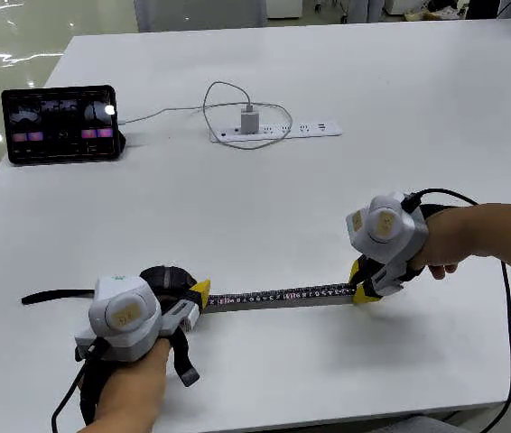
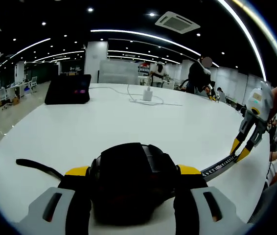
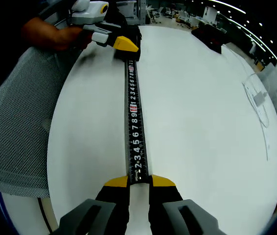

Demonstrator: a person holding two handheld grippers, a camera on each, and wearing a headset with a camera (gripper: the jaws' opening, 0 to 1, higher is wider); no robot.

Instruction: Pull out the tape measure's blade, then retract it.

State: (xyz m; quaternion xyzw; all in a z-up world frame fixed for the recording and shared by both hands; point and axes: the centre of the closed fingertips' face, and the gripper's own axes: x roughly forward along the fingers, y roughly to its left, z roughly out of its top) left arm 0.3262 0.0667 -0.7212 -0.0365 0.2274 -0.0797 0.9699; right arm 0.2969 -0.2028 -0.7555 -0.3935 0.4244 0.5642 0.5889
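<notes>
- Black tape measure case [image 2: 131, 183] sits clamped between the yellow-tipped jaws of the left gripper [image 1: 183, 302]. In the left gripper view it hides most of both jaws' inner faces, and the slot where the blade leaves the case cannot be made out.
- In the head view the left gripper's white body and the hand behind it cover the near side of the case.
- A dark blade [image 3: 133, 122] is drawn out and runs straight ahead from the right gripper [image 3: 139, 181] to the case. Its jaws are pinched narrowly on the blade's free end, so the end hook is hidden between them.
- The blade's numerals read clearly near the right jaws and blur toward the far end.
- Whether the blade rests on the bench or hangs just above it cannot be told.
- A black strap [image 1: 57, 295] trails from the case, away from the right jaws.
- A grey mesh surface [image 3: 21, 122] to one side of the right jaws is cut off; what it is stays unclear.
- The white bench [image 1: 328, 207] is smooth and matte. Well beyond both jaws stand a lit tablet [image 1: 60, 124] and a white power strip [image 1: 278, 132] carrying a charger [image 1: 250, 122] and a looped cable [image 1: 228, 95].
- The room beyond has a glossy floor, long ceiling light strips and people standing far off.
</notes>
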